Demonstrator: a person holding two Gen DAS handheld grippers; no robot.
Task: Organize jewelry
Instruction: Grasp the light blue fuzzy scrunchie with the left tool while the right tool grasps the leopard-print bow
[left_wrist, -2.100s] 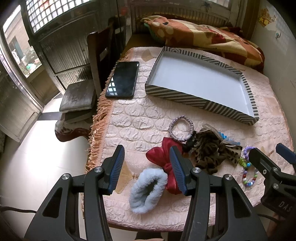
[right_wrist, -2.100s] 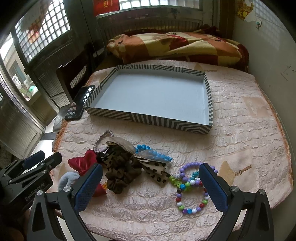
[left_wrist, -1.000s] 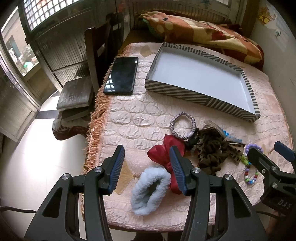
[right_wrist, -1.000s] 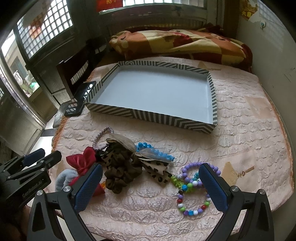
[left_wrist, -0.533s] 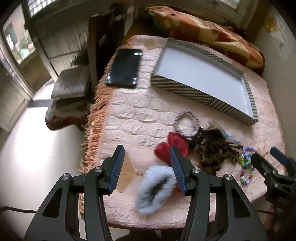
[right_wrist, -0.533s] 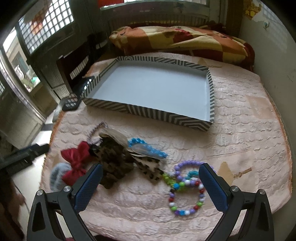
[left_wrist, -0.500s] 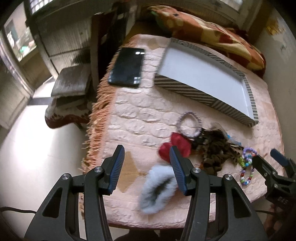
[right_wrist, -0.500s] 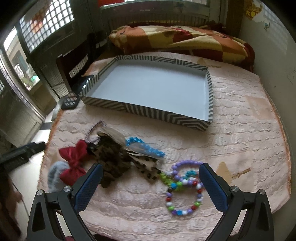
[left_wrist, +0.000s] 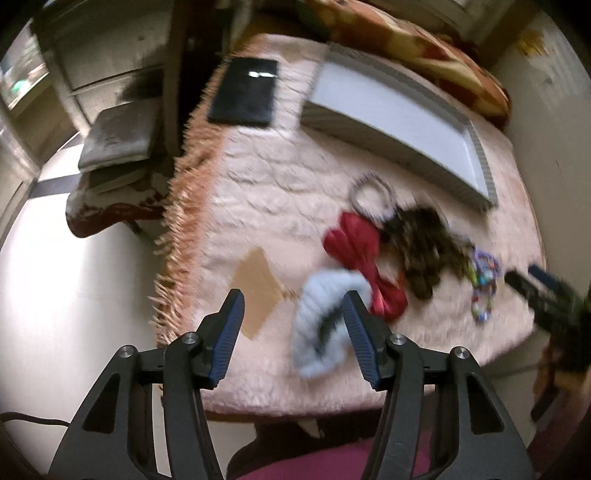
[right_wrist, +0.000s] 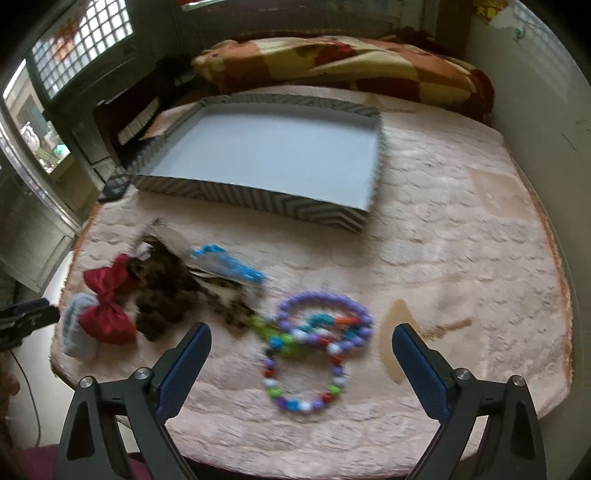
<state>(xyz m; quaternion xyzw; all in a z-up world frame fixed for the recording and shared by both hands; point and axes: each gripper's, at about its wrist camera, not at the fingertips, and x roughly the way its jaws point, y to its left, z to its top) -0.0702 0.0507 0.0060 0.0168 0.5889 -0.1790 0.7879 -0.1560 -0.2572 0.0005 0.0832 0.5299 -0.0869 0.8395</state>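
A striped tray (right_wrist: 258, 201) with a pale floor stands at the back of the pink table; it also shows in the left wrist view (left_wrist: 484, 158). In front lie bead bracelets (right_wrist: 317, 343), a leopard scrunchie (right_wrist: 166, 291), a red bow (right_wrist: 107, 306), a blue bead strand (right_wrist: 229, 264) and a pale blue fluffy scrunchie (left_wrist: 325, 321). My left gripper (left_wrist: 293, 328) is open, above the table's near edge by the fluffy scrunchie. My right gripper (right_wrist: 301, 363) is open wide above the bead bracelets. Both are empty.
A black phone (left_wrist: 243, 92) lies at the table's left back. A chair (left_wrist: 122, 136) stands left of the fringed table edge. A patterned blanket (right_wrist: 332, 62) lies behind the tray. A wall runs along the right.
Both grippers have shifted and the views are blurred by motion. The right gripper has come closer to the bead bracelets. The left view has swung left. Nothing on the table has moved.
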